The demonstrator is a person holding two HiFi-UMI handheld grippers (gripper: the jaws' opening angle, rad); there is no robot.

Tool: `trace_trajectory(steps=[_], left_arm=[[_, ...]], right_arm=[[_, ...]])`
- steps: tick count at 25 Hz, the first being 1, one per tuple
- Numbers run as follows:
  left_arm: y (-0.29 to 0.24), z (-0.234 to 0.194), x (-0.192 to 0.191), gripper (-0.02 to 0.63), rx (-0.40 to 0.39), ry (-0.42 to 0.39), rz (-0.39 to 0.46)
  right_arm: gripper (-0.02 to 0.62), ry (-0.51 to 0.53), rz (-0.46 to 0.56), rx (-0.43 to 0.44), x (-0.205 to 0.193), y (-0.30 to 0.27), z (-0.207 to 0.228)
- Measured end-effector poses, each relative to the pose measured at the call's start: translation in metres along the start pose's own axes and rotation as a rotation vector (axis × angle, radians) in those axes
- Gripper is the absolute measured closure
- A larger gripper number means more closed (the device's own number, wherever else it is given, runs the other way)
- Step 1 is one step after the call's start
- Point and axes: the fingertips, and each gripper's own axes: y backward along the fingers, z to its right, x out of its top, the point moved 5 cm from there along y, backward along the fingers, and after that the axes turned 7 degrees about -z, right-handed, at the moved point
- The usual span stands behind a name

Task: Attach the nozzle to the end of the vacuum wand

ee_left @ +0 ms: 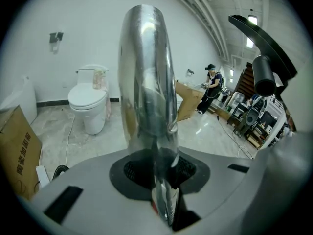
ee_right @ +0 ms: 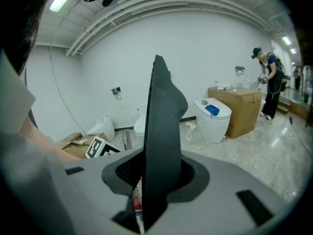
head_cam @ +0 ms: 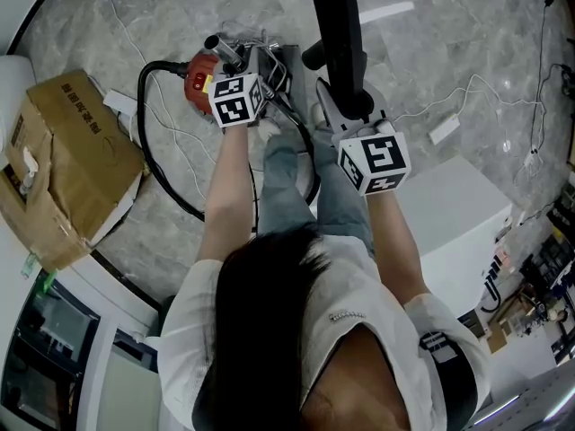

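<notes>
The black flat plastic nozzle point(head_cam: 340, 34) stands upright, well to the right of the brown cardboard box point(head_cam: 67, 151). My right tongs point(head_cam: 349, 104) pinch it low on its body. It is a broad wedge that narrows toward the top, with a round socket point(head_cam: 312, 58) jutting from its box-facing side. My left tongs point(head_cam: 241, 68), between the box and the nozzle, are clamped on the shiny curved metal wand point(ee_left: 146, 77), whose open end point(head_cam: 216, 44) stays apart from the socket. Both forearms reach forward over the knees, and both tongs point away and downward. In each gripper view the held piece covers the pads themselves. I can't make out where the wand meets the black hose point(head_cam: 154, 160), which loops across the floor beside the box.
</notes>
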Motion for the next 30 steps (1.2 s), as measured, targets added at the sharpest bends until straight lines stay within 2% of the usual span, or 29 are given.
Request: trace_trajectory(steps=[5, 11, 15, 20, 30], left_arm=[[0.017, 0.02, -0.003, 0.526, -0.028, -0.044, 0.013], [0.044, 0.065, -0.005, 0.526, -0.095, -0.124, 0.064], [0.062, 0.092, -0.013, 0.527, -0.121, -0.194, 0.057], [0.083, 0.114, -0.019, 0.529, -0.118, -0.23, 0.064], [0.097, 0.169, -0.025, 0.532, -0.166, -0.316, 0.05]], right_arm=[[0.46, 0.014, 0.014, 0.012, 0.006, 0.007, -0.005], [0.459, 0.067, 0.029, 0.045, 0.018, 0.022, -0.013], [0.459, 0.07, 0.044, 0.072, 0.025, 0.037, -0.018], [0.459, 0.11, 0.076, 0.157, 0.04, 0.059, -0.029], [0.459, 0.174, 0.042, 0.281, 0.044, 0.097, -0.038]])
